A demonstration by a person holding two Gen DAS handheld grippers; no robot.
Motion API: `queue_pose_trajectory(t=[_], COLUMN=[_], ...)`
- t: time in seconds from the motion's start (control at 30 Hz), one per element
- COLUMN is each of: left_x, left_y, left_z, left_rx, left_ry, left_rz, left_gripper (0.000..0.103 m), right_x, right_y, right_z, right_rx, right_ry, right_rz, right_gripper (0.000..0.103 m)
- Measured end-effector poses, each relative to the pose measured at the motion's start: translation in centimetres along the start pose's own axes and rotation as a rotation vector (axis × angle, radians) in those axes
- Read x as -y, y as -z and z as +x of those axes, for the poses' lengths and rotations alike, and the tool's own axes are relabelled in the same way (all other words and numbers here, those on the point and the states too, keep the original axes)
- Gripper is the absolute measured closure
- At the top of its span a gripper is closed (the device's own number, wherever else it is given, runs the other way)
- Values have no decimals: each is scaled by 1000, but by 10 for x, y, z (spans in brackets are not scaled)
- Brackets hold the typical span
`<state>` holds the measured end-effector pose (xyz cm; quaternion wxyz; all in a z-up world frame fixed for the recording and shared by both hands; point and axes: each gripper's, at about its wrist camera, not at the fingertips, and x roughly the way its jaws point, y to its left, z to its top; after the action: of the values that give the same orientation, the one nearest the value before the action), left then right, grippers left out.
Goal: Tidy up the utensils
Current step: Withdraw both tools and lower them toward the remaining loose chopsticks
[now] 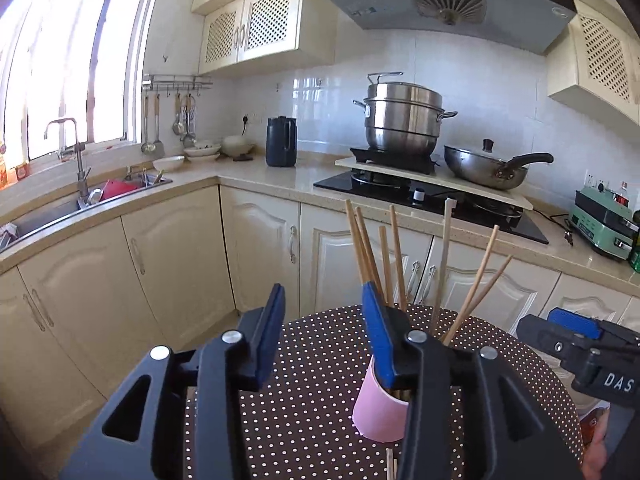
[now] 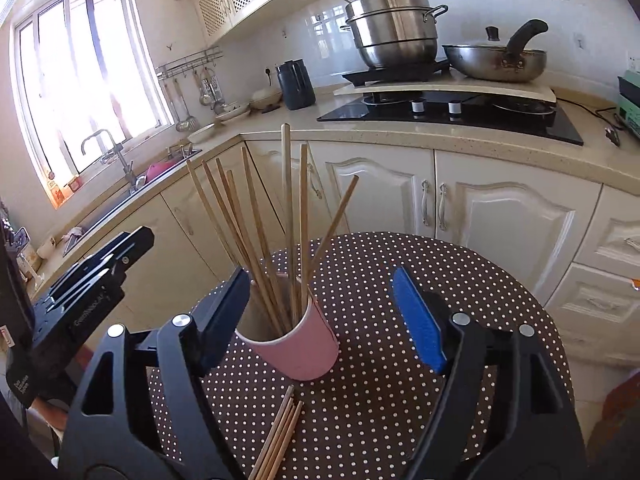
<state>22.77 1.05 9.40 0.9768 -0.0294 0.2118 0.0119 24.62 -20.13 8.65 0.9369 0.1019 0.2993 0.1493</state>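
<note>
both grippers' jaws stand apart, gripping nothing: the right gripper [image 2: 332, 320] straddles the pink cup [image 2: 296, 344], while the left gripper [image 1: 324, 332] has the cup just right of its gap. wooden chopsticks [image 2: 260, 220] stand upright in the cup on the dotted table [image 2: 400, 280], and loose chopsticks [image 2: 280, 432] lie nearer

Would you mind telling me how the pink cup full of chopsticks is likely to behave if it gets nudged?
The pink cup looks like thin paper, so probably light and easily crushed. The chopsticks stand far above its rim and lean outward, so it seems top-heavy and apt to tip.
</note>
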Motion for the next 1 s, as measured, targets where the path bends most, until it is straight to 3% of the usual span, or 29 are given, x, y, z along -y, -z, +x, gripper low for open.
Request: queue_pose_trajectory(t=[0.23,0.5,0.77,1.0], left_x=[4,7,-5,-18], left_y=[10,43,83,108], left_z=[-22,-35,-28,-25], left_rx=[24,18,-75,-140], left_ry=[11,36,44,36], left_rz=[33,88,107,91], left_gripper=[50,44,44,44], right_x=[7,23,56,63], right_y=[18,50,105,140], right_z=[-9,-1,18,15], right_rx=[-50,-167,-266,-294], right_ry=[-1,37,94,132], right_rz=[63,118,233,273], right_gripper=[17,15,15,15])
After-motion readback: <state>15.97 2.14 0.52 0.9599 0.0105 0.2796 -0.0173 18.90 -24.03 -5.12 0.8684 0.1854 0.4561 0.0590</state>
